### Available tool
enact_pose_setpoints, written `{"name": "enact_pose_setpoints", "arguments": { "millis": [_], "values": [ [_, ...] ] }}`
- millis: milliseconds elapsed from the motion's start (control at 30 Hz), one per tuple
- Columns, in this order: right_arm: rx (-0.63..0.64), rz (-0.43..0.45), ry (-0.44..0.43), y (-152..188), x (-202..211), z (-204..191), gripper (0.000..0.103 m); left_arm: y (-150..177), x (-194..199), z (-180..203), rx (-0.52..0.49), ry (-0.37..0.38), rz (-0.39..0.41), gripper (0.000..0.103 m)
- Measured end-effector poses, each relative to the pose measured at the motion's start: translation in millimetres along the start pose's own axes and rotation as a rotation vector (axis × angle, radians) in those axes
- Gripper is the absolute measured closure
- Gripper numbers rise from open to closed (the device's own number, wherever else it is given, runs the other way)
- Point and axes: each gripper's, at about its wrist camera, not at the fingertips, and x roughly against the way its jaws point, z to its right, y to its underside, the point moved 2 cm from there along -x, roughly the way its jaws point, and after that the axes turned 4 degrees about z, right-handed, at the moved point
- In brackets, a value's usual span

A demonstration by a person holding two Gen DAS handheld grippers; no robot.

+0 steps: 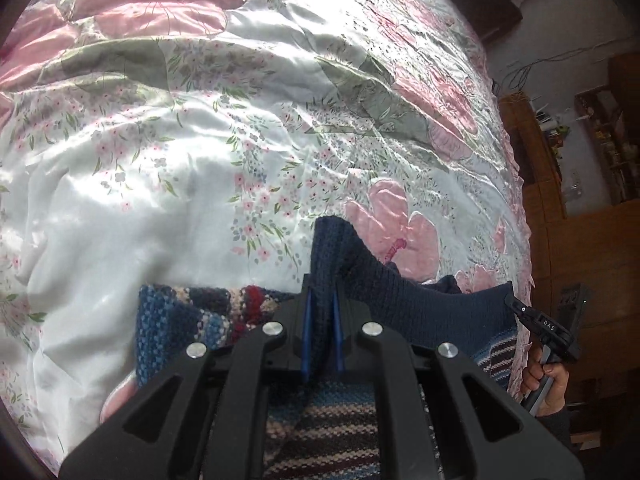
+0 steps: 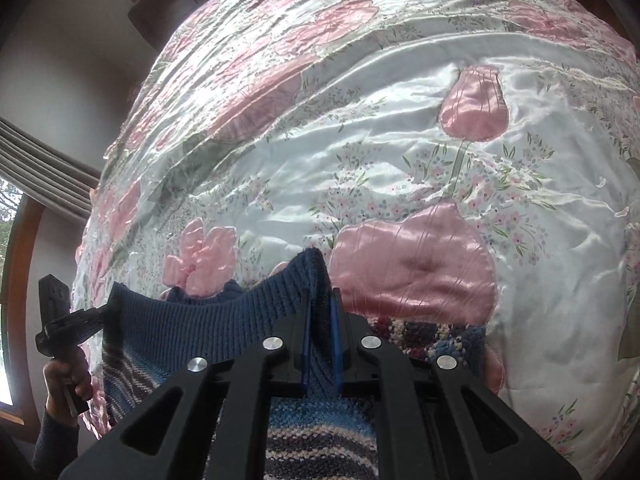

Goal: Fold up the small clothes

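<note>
Bottom centre of each wrist view: your left gripper (image 1: 320,320) and right gripper (image 2: 320,320) are each nearly closed, pinching the navy ribbed edge of the knitted sweater (image 1: 420,300), which stretches taut between them. Its striped body (image 2: 320,440) hangs below the jaws. Beyond, the floral satin bedspread (image 1: 200,140) fills the frame; wooden shelves (image 1: 600,140) sit far right.
</note>
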Motion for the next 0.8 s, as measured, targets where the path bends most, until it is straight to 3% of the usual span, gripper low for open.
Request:
{"name": "enact_pose_setpoints", "arguments": {
  "millis": [367,500,600,700,767,800],
  "values": [
    [0.003,0.015,0.012,-26.6,-9.9,-6.1,0.095,-28.8,-16.6,2.5,0.002,-0.021,0.002,0.096],
    [-0.013,0.001,0.021,-27.2,-22.6,2.1,0.095,-27.0,-32.3,-9.6,0.018,-0.041,-0.020,0.096],
    [-0.041,-0.048,0.011,-20.8,-40.0,10.4,0.094,-19.8,-48.1,-20.0,0.028,-0.062,-0.083,0.094],
    [-0.090,-0.047,-0.011,-11.5,-37.2,20.6,0.081,-19.7,-30.6,-27.7,0.071,-0.019,-0.057,0.075],
    [-0.098,-0.015,-0.061,-3.3,-15.5,23.7,0.078,-19.9,-0.9,-27.3,0.052,-0.020,-0.002,0.052],
    [-0.096,-0.001,-0.086,2.6,-1.9,26.0,0.073,-17.1,15.2,-25.1,0.029,-0.008,0.017,0.050]
  ]
}}
